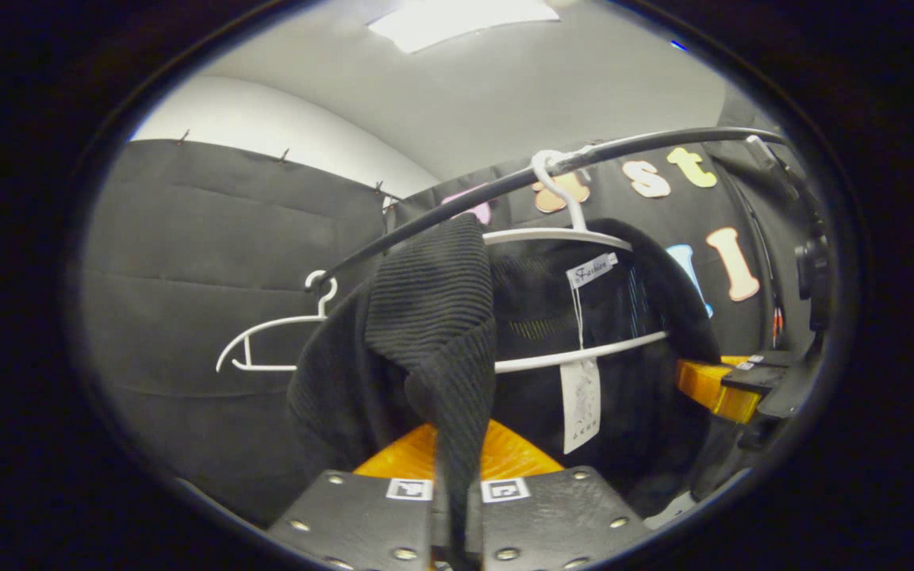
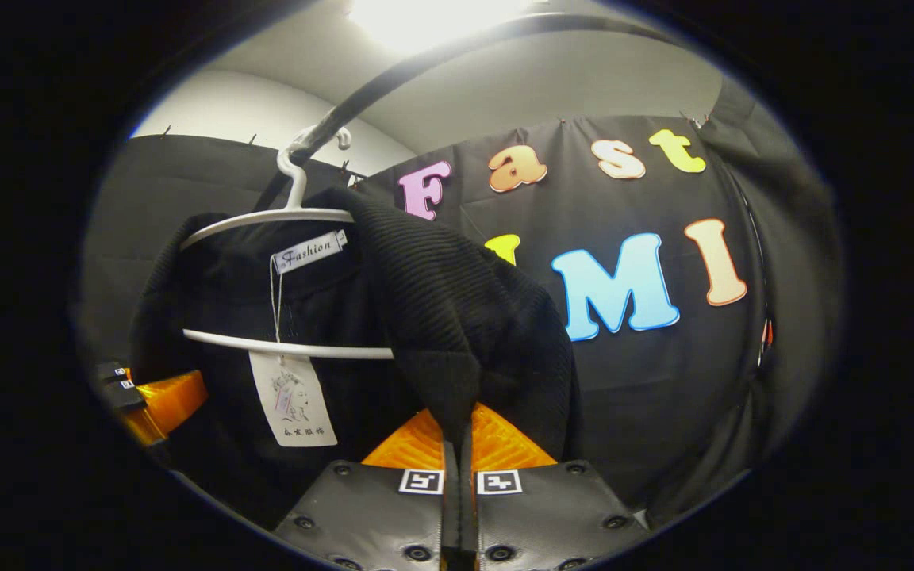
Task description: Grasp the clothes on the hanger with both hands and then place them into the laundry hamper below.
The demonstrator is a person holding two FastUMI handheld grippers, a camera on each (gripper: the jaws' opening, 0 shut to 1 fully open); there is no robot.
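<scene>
Left gripper (image 1: 457, 507): bottom centre of the left gripper view, fingers clamped on a fold of the black ribbed knit garment (image 1: 433, 317). Right gripper (image 2: 458, 496): bottom centre of the right gripper view, likewise pinching the knit. Garment: draped over the white hanger (image 2: 282, 216) on the black rail (image 1: 457, 210), middle of both frames, paper tag (image 2: 292, 399) dangling. Spare hanger (image 1: 274, 333): left of frame. Advised: raise both shoulders evenly off the hanger arms before lowering; one-sided pulling risked snagging.

Your ceiling light (image 2: 433, 20) blows out above the right claw; fisheye bends the edges, black knit (image 1: 433, 317) swallows detail.
</scene>
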